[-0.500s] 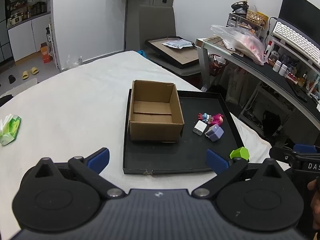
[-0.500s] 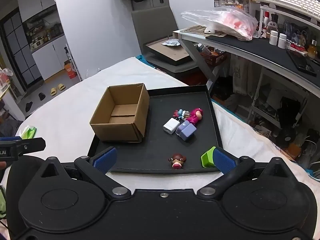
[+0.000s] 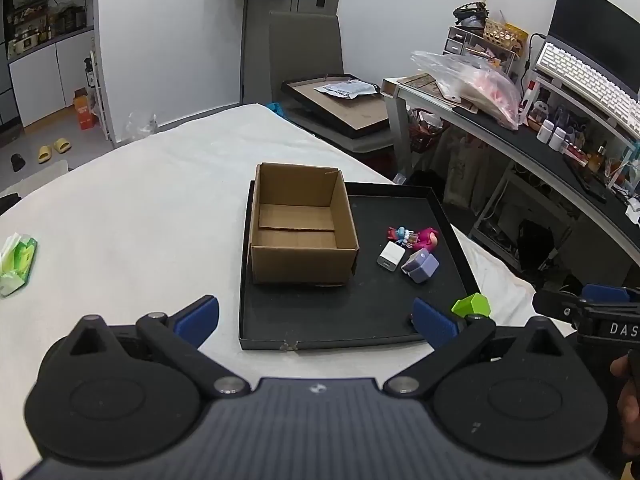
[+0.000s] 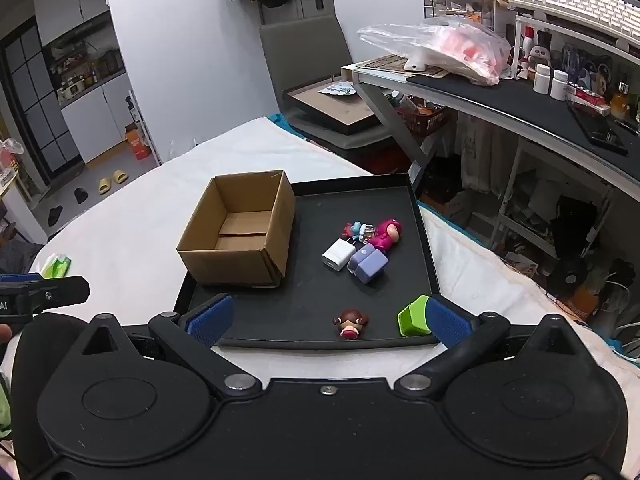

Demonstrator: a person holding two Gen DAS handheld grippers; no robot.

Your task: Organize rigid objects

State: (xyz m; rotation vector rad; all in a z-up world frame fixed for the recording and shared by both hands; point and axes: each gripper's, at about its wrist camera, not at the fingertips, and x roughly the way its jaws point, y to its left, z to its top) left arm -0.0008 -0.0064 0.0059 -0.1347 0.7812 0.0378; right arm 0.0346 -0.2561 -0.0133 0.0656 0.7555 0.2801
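I see both the left gripper (image 3: 316,318) and right gripper (image 4: 330,318) with jaws spread, nothing held. Corrugated cardboard box (image 4: 240,232) sits on matte black tray (image 4: 420,236); glossy green faceted block (image 4: 412,316) near corner.

box (image 4: 240,236) open, empty | toys (image 4: 360,248) clustered beside it, on tray (image 4: 304,304)

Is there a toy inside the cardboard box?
No, the cardboard box shows only its bare brown floor, and the toys lie beside it on the black tray.
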